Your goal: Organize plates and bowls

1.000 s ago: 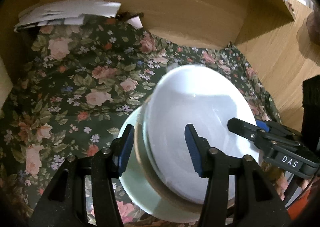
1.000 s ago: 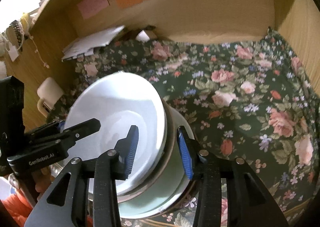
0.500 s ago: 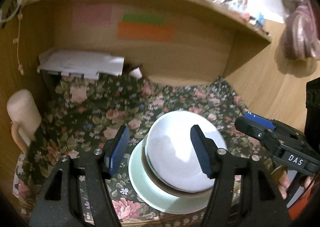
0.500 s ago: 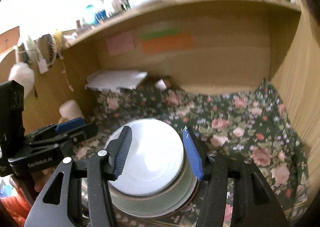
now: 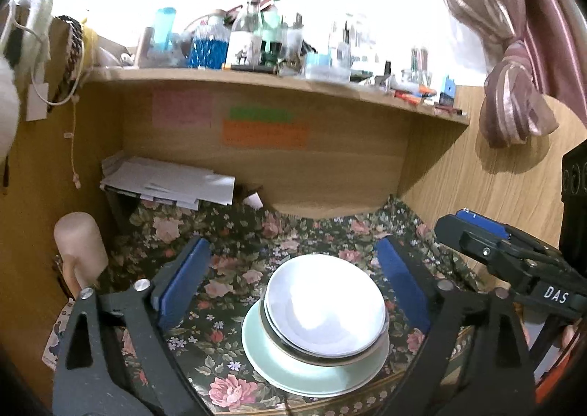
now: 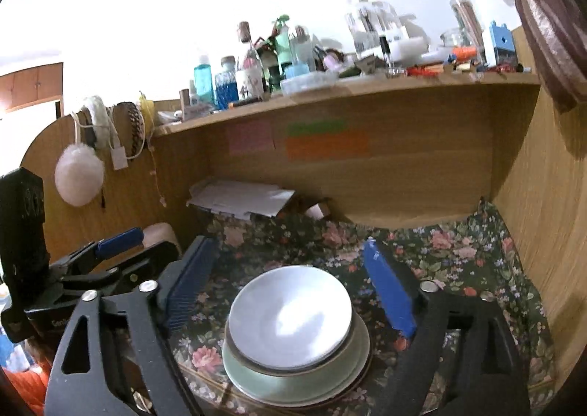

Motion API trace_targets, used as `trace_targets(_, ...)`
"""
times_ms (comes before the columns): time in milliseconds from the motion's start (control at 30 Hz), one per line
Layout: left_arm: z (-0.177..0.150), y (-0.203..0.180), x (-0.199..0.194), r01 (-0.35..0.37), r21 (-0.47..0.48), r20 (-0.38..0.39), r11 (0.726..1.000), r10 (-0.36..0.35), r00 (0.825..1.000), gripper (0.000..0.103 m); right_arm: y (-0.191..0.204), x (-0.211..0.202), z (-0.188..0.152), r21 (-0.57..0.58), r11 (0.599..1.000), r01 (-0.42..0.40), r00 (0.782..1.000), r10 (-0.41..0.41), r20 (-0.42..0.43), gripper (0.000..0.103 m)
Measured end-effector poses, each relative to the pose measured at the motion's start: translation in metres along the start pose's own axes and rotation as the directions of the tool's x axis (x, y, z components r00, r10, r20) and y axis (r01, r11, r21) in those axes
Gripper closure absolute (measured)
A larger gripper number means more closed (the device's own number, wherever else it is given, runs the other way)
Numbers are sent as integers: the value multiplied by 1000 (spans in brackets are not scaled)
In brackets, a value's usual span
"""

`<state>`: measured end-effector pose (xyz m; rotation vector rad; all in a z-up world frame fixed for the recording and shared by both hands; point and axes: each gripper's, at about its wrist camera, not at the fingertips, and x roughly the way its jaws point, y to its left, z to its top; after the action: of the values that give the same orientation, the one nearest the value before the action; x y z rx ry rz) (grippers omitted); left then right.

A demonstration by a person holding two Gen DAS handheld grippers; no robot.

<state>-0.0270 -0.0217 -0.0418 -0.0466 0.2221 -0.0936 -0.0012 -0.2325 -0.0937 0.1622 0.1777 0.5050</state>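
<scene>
A white bowl [image 5: 324, 306] sits level on a brown-rimmed dish, which rests on a pale green plate [image 5: 293, 375] on the floral cloth. My left gripper [image 5: 293, 251] hovers above and behind the stack. Its jaws are opening, with nothing between the blue pads [image 5: 183, 280]. In the right wrist view the same white bowl [image 6: 290, 317] and green plate [image 6: 256, 383] lie below my right gripper [image 6: 288, 251]. Those jaws are opening too and hold nothing. Each gripper shows at the edge of the other's view: the right gripper [image 5: 458, 227] and the left gripper [image 6: 135, 245].
The floral cloth [image 5: 238, 243] covers a wooden alcove with side walls and a back panel. A stack of papers [image 5: 168, 185] lies at the back left, and a pink mug [image 5: 79, 247] stands at the left. A crowded shelf of bottles [image 5: 256, 42] runs overhead.
Both grippers let go of the white bowl, widened, and pulled back and up. The bowl, tilted before, now sits flat on the stack.
</scene>
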Motion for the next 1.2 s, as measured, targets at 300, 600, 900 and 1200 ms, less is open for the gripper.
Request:
trace_targets(300, -2, -4, -17, -42, 32, 84, 999, 39, 996, 0, 1, -10, -2, -5, 1000, 16, 999, -16, 36, 0)
trace_targets(600, -5, -1, -17, -37, 22, 83, 999, 35, 996, 0, 2, -10, -5, -11, 1000, 15, 999, -15, 34, 0)
trace_targets(900, -6, -3, -16, -35, 30, 79, 999, 32, 996, 0, 0, -8, -7, 2, 1000, 10, 1000, -10, 29, 0)
trace_targets(1200, -7, -1, -10, -23, 32, 67, 999, 21, 998, 0, 1, -7, -7, 2, 1000, 8, 1000, -9, 27, 0)
